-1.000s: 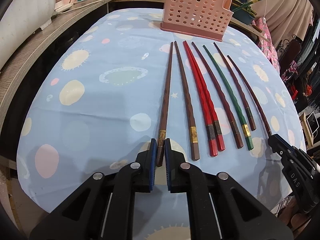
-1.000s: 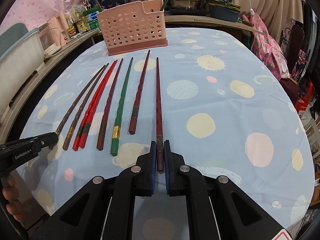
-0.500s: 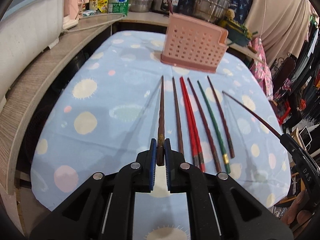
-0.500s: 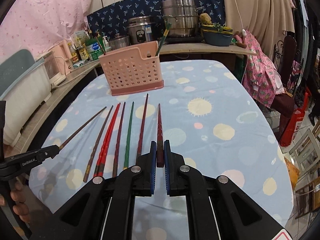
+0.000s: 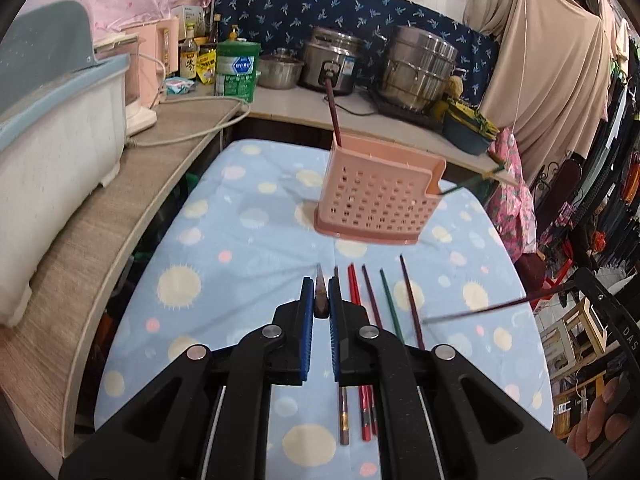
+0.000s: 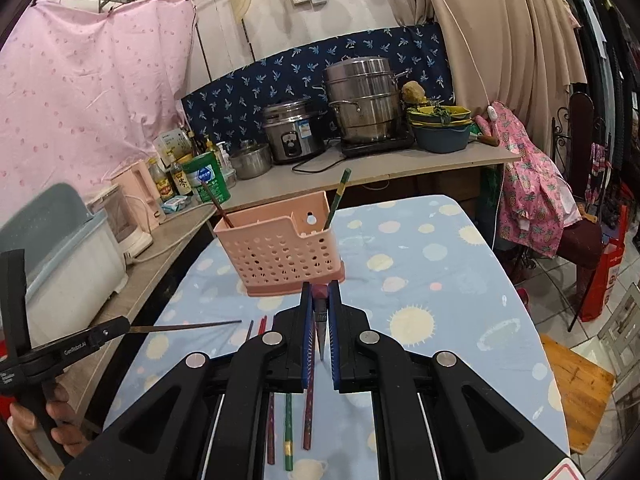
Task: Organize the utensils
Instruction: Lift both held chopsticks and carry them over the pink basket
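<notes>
My left gripper (image 5: 319, 296) is shut on a dark brown chopstick (image 5: 320, 298), held in the air pointing forward. My right gripper (image 6: 320, 300) is shut on a dark red chopstick (image 6: 321, 336), also lifted. The pink perforated utensil basket (image 5: 376, 204) stands at the table's far end, with one brown chopstick (image 5: 333, 114) and one green chopstick (image 6: 337, 196) in it. Several chopsticks, brown (image 5: 343, 412), red (image 5: 354, 288), dark red and green (image 5: 390, 304), lie in a row on the table below the grippers. The left gripper (image 6: 72, 350) shows in the right view, the right gripper (image 5: 600, 308) in the left view.
The table has a light blue cloth with pale dots (image 5: 240, 240). A wooden counter (image 5: 120, 208) runs along the left with a white-blue box (image 5: 52, 132), kettle and bottles. Pots and a rice cooker (image 6: 294, 132) stand behind the basket. A wooden stool (image 6: 576, 380) is at the right.
Both grippers have lifted their chopsticks off the table and risen higher, tilting toward level. The basket now appears nearer the middle of both views.
</notes>
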`<state>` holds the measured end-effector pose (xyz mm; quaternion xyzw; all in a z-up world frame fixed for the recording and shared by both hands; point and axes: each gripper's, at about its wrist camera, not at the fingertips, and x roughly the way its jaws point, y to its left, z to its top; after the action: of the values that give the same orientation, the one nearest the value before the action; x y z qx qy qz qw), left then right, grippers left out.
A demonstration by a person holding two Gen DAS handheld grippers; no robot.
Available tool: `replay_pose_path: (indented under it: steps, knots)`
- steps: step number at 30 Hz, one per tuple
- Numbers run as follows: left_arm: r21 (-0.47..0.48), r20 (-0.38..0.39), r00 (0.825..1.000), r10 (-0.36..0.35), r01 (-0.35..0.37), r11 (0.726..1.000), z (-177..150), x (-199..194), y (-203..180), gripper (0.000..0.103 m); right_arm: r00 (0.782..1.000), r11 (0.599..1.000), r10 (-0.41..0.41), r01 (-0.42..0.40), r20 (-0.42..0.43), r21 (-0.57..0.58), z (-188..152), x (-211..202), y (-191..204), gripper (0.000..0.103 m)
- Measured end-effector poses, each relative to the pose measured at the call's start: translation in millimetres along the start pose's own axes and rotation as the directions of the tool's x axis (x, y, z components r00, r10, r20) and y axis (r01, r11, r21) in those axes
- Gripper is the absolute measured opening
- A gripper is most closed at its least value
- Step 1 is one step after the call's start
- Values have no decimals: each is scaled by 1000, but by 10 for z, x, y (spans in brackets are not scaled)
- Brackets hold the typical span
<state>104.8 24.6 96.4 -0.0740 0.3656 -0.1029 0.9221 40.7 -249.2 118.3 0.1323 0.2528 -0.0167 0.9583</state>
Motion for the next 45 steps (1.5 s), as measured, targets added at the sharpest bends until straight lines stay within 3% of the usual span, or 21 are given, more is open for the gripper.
replay_pose_path:
  steps: [6, 16, 25, 31, 34, 45]
  knots:
    - [12, 55, 998, -5, 4, 1000, 381, 7, -82, 7, 999, 1000, 2, -2, 47, 10, 292, 66, -14, 7]
    - [31, 146, 987, -64, 60, 998, 1033, -104, -277, 7, 988, 991, 80, -94, 134, 97, 879, 180, -66, 7]
    - [23, 305, 949, -78, 75, 997, 1794, -271, -455, 7, 955, 979, 136, -170, 263, 114, 1613, 358, 78, 7]
    - [13, 391, 919, -53, 52, 999, 2166, -204, -540, 7, 947, 978, 134, -174, 292, 115, 1887, 682, 182, 7]
    - [4, 389, 920, -41, 43, 999, 2230, -46, -530, 7, 955, 979, 130, -166, 268, 118, 1902, 918, 207, 7]
    - [-13, 282, 959, -10, 14, 1000, 2052, 603, -374, 7, 986, 984, 117, -132, 121, 121, 1543, 1609, 211, 7]
